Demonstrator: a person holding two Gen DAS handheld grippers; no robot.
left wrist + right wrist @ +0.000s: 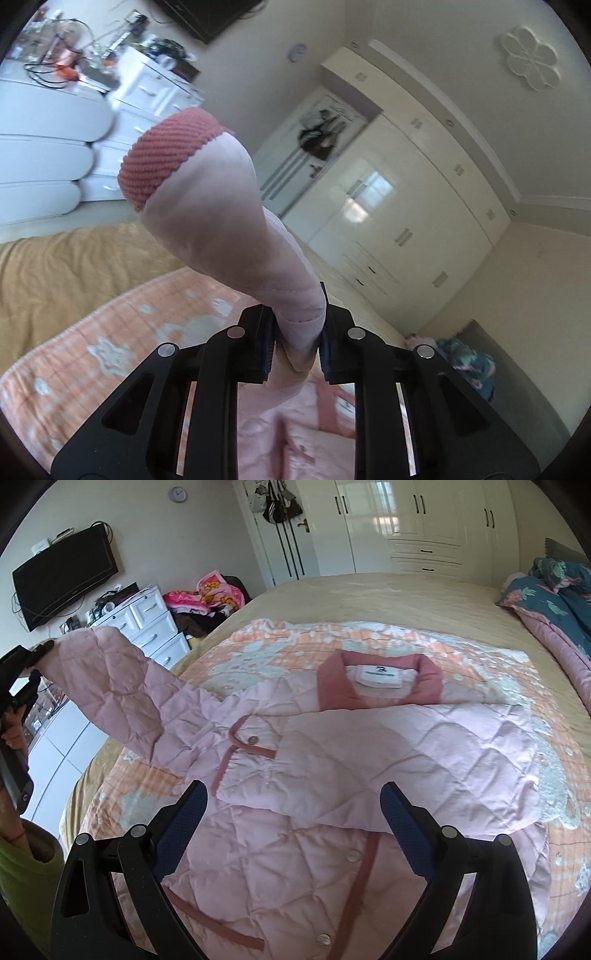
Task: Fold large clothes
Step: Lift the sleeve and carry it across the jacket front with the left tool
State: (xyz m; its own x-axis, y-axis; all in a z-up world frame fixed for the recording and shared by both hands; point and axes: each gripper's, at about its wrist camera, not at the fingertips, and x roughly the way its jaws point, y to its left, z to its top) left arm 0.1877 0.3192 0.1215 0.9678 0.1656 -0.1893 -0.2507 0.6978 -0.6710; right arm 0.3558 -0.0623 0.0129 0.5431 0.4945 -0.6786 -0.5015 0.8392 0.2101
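A pink quilted jacket with a darker pink collar and trim lies front-up on the bed. One sleeve is folded across its chest. The other sleeve is lifted off to the left. My left gripper is shut on that sleeve, whose ribbed dark-pink cuff sticks up past the fingers. The left gripper also shows at the far left of the right wrist view, held by a hand. My right gripper hangs open above the jacket's lower front, with nothing between its fingers.
The jacket rests on an orange-and-white blanket over a tan bedspread. A teal floral quilt is heaped at the right. White drawers, a wall television and white wardrobes stand beyond the bed.
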